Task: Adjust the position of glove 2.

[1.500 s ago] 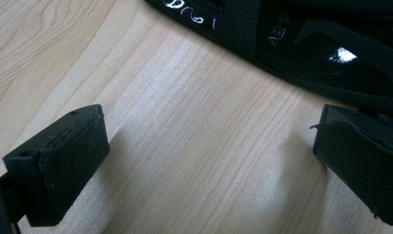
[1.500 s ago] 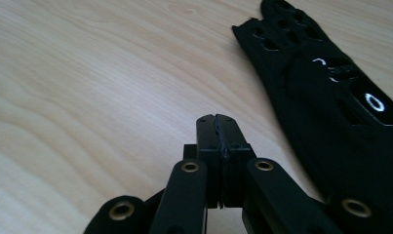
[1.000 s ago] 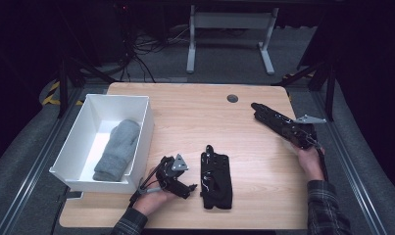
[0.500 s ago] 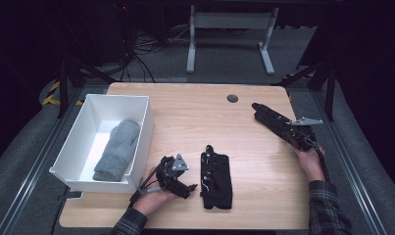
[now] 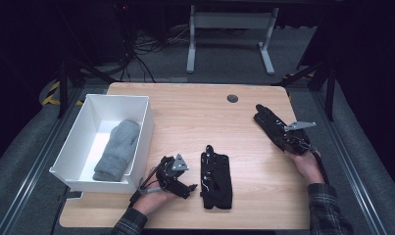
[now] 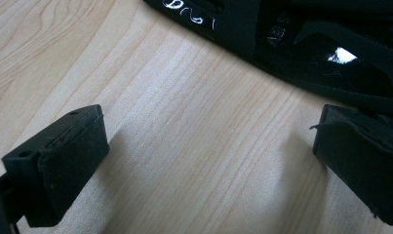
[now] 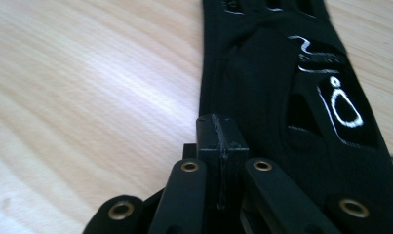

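High view: wooden table (image 5: 185, 112), pale grain, with a round cable port at the far edge. White bin (image 5: 87, 142) at the left, rigid and straight-walled, holding a grey knit mitten (image 5: 117, 149), soft and ribbed at the cuff. Two black gloves lie on the bare wood. The first black glove (image 5: 216, 177) rests flat near the front edge, long axis running near to far, just right of the left gripper (image 5: 185, 183); this gripper lies low on the table, and the glove sits beside its claw, apart from it. The second black glove (image 5: 271, 125) lies at the right, long axis slanting far-left to near-right, its near end at the right gripper (image 5: 288, 139). Left gripper view: claw spread wide, both foam-faced pads (image 6: 62, 165) resting over bare wood; the near glove (image 6: 301, 44), matte fabric with glossy patches and white lettering, crosses the upper right, beyond the pads and not between them. Judged nearer hand for this glove: the left. Right gripper view: claw pressed together at the cuff edge of the far glove (image 7: 291, 87), apparently pinching the fabric, though the nip itself is hidden; the glove stretches away along the claw's line, synthetic weave with white print.
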{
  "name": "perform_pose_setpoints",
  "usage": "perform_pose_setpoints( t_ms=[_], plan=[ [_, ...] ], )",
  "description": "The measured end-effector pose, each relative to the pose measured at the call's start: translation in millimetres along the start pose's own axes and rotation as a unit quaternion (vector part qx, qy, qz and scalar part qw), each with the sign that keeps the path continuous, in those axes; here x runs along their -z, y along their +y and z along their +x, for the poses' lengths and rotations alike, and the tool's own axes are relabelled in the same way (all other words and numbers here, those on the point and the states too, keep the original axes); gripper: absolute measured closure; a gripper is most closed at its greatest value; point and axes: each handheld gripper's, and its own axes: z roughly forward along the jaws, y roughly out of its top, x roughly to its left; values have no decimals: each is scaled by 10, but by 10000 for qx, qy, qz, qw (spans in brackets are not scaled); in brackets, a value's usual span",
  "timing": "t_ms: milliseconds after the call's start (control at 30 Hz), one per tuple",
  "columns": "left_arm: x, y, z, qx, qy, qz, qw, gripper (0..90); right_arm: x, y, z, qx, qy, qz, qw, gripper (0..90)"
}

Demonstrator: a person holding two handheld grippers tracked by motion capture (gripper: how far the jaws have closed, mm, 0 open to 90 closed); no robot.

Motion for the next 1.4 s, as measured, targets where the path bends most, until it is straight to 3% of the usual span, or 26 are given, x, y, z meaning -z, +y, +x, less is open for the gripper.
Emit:
perform_pose_setpoints(
  t_ms=[267,467,700,733,867,967,1067,1233,1400],
  plan=[
    [0,0,0,-1,-3,-1,10000,0,-17,57,244,328,302,68,9990,900],
    [-1,0,0,2,-2,-3,10000,0,-41,104,311,451,392,65,9982,900],
    [0,0,0,-1,2,-3,10000,0,-36,167,113,184,197,-144,9995,900],
    [0,0,0,0,0,-2,10000,1,-44,169,31,126,70,-148,9998,900],
    [0,0,0,0,0,-3,10000,0,-39,170,-126,-108,-29,-282,9995,900],
    [0,0,0,-2,-1,-1,10000,0,-19,189,-180,-162,-64,-381,9991,900],
    [0,0,0,-1,1,-3,10000,0,12,264,-303,-191,-243,-423,9986,900],
    [0,0,0,0,-1,-3,10000,0,-33,315,-462,-307,-397,-245,9984,900],
    [0,-1,0,0,-2,-1,10000,0,-99,262,-525,-362,-495,3,9981,900]
  ],
)
